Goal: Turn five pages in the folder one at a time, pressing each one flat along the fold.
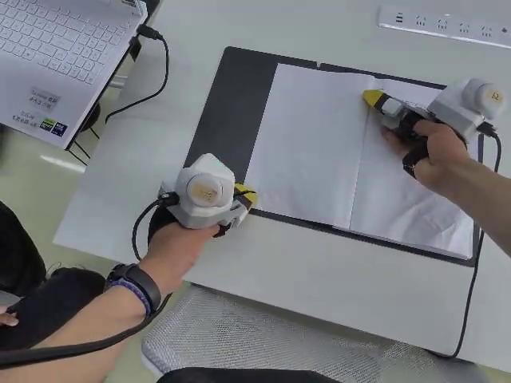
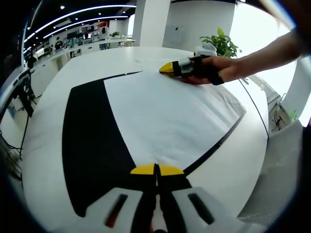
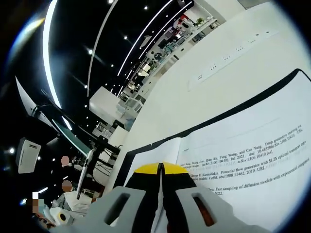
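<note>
Pressure is best applied with right gripper [image 1: 374, 98], jaws together and nothing held, drawn slowly down fold [image 1: 361, 159] from its top end. Left gripper [image 1: 246, 195], also closed and empty, is set at folder's [image 1: 231, 104] near edge. Folder is laid open on table [image 1: 319, 279]: black cover, white pages, right one printed.

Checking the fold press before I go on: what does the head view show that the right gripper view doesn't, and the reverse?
Head view: the whole open folder, the left gripper at its near-left edge, and a laptop off to the side. Right gripper view: printed reference lines, close up, on the page beside the fold. Both: the right gripper, shut, with its tip at the fold near the folder's far edge.
</note>
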Demonstrator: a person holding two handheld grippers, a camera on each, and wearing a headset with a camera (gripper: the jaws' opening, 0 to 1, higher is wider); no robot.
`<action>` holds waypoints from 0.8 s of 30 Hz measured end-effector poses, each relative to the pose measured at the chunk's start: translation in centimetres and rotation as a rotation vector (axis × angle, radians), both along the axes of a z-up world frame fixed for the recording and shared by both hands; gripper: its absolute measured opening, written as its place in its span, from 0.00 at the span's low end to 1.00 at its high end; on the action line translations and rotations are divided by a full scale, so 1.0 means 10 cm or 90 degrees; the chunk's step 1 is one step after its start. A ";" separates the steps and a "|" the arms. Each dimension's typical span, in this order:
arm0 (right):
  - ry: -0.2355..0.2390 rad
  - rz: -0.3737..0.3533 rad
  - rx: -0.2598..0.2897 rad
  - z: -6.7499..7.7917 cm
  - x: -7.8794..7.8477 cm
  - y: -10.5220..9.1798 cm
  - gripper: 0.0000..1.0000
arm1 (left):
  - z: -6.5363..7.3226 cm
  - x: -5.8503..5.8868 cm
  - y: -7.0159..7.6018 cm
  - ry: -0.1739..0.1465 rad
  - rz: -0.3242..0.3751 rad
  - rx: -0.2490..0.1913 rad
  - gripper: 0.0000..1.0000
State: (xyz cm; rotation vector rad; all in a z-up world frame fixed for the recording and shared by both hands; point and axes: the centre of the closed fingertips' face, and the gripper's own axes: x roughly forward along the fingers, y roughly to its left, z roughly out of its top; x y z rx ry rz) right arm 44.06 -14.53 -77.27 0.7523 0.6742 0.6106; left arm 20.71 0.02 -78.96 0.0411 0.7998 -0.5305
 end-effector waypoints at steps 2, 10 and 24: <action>0.006 -0.025 0.011 0.00 0.06 -0.01 0.00 | 0.00 0.00 0.00 0.001 0.000 0.000 0.00; 0.009 -0.063 0.027 -0.02 0.22 -0.02 0.00 | 0.00 0.00 0.00 0.002 0.003 -0.003 0.00; -0.027 -0.009 -0.004 -0.03 0.16 0.03 0.00 | 0.00 0.00 0.00 0.003 -0.001 -0.001 0.00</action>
